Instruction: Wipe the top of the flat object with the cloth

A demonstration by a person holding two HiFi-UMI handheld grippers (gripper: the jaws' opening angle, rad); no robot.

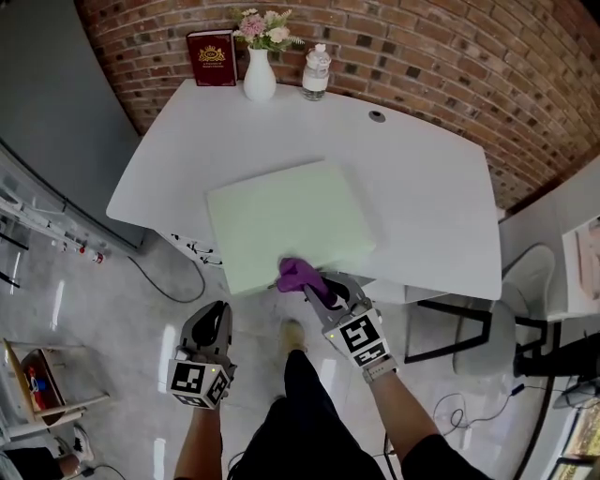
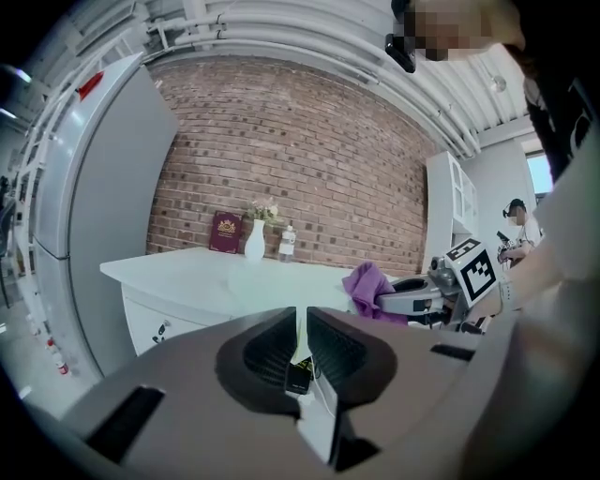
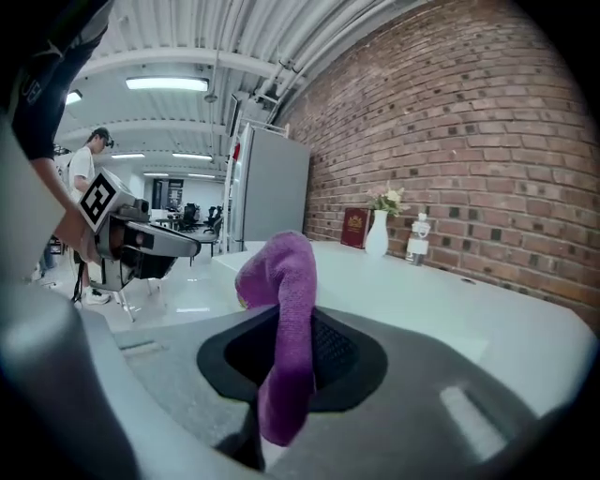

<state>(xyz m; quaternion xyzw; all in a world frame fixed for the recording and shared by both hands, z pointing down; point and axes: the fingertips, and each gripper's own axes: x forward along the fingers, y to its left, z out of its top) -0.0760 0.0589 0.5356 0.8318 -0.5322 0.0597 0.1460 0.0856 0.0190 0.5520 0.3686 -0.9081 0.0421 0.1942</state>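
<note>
the right gripper [image 1: 317,287] is pinching the purple cloth [image 1: 298,275] at the near edge of the pale green pad [image 1: 286,225], seemingly ready for wiping it. the left gripper [image 1: 211,330], clenched and empty, is hanging clear off the table [image 1: 431,178].

A white table [image 1: 422,187] with rounded corners carries everything here. Taking its top as a clock face with 6 o'clock at the near edge, a pale green flat pad [image 1: 286,220] lies from the centre toward 7 o'clock, turned a little askew, and its near-left corner reaches past the table's near edge. At 11 o'clock, along the far edge, a dark red book [image 1: 212,58] stands upright. Just beside it is a white vase [image 1: 259,77] holding pink and white flowers [image 1: 265,26]. A clear water bottle [image 1: 316,73] stands at 12 o'clock. A small round cable grommet [image 1: 377,116] sits in the surface at 1 o'clock.
</note>
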